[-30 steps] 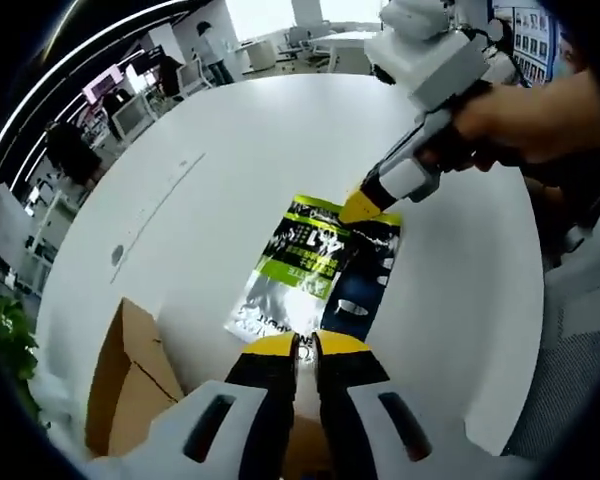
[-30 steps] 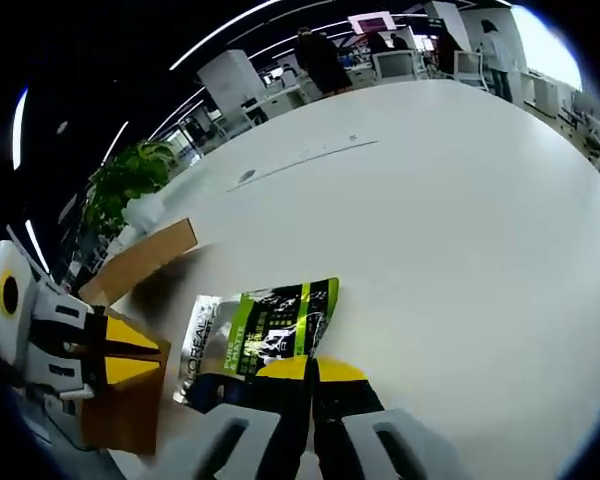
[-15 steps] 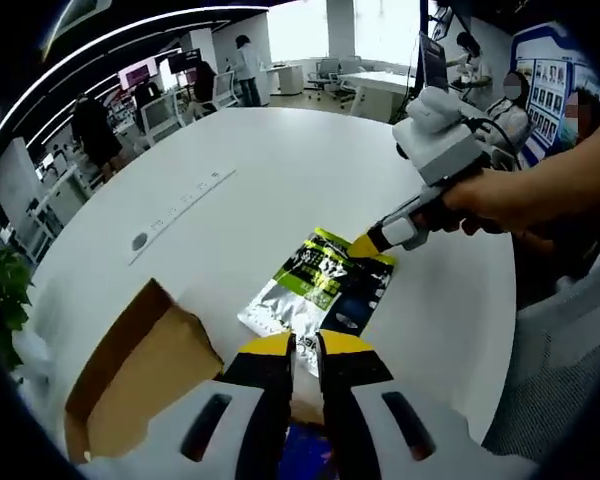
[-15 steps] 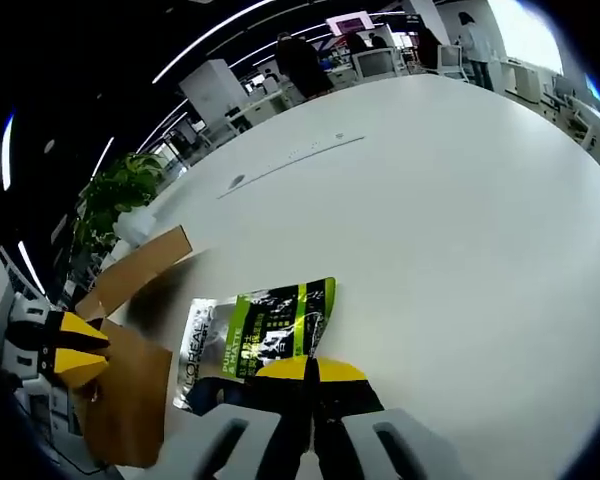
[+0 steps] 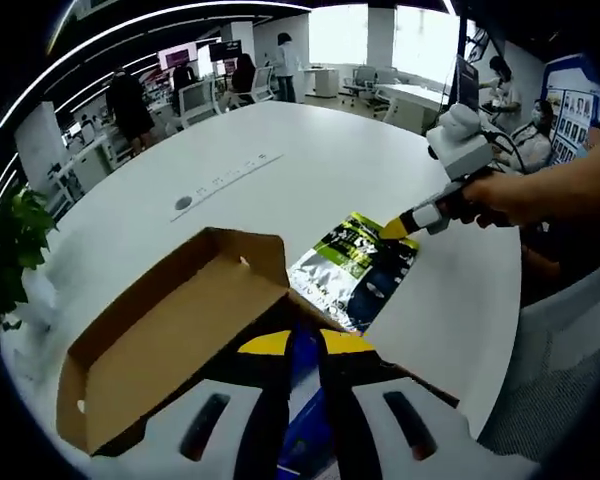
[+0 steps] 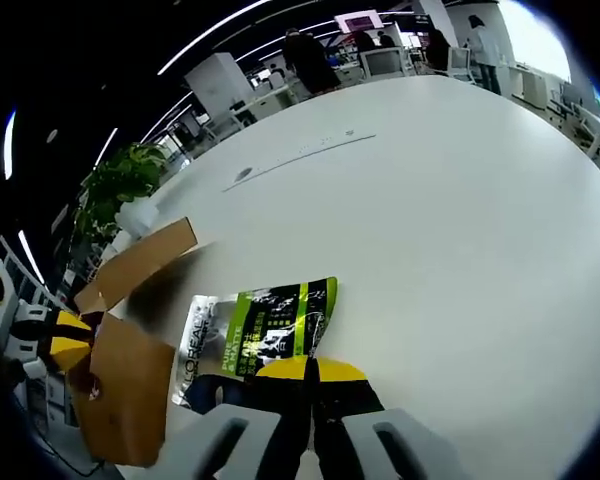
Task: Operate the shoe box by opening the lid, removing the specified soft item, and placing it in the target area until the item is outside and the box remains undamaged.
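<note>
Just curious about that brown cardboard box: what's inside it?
The open shoe box shows a bare cardboard interior, with something blue near the left gripper; those jaws cover the rest. The green packet lies outside on the table.

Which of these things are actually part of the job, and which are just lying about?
Part of the job:
brown cardboard shoe box
green, black and silver soft packet
left gripper
right gripper

Just there:
round white table
leafy green potted plant
</note>
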Motion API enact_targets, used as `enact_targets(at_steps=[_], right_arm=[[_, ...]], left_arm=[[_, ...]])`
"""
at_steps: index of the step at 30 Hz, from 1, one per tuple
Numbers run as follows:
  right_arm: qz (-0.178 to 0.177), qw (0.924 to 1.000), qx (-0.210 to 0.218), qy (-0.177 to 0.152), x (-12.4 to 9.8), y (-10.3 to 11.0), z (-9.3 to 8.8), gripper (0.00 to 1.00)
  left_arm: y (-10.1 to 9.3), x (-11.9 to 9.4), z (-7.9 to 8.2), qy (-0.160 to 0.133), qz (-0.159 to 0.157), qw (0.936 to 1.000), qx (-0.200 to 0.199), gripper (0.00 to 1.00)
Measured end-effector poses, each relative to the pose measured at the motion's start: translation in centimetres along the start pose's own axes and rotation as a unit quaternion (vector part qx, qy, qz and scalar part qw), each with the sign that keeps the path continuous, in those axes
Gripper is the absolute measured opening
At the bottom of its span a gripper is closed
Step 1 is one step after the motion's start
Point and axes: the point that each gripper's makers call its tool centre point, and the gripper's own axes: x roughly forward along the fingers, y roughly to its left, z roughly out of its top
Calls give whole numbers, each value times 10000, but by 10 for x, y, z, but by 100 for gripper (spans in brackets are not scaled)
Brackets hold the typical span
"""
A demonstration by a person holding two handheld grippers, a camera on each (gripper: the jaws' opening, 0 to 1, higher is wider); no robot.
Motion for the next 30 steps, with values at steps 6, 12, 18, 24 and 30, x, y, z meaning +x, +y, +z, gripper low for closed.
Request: enact_targets(at_steps=[6, 12, 18, 24, 30], right_arm=[[-19, 10000, -77, 37, -2, 8, -4, 0], [-27, 9996, -267, 80, 0, 10, -5, 0], [-77, 9982, -590, 70, -4, 6, -5, 2], [-70, 9970, -774, 22, -9, 8, -1, 11], [144, 9950, -989, 15, -19, 21, 1, 19]], left_arm=[[11, -12, -9, -36, 102, 9999, -114, 9], [25, -28, -21, -60, 206, 9995, -215, 12], [38, -47, -37, -65, 288, 9990, -321, 19], [53, -71, -58, -45, 487, 9979, -420, 24], [65, -95, -76, -63, 665, 9961, -582, 30]])
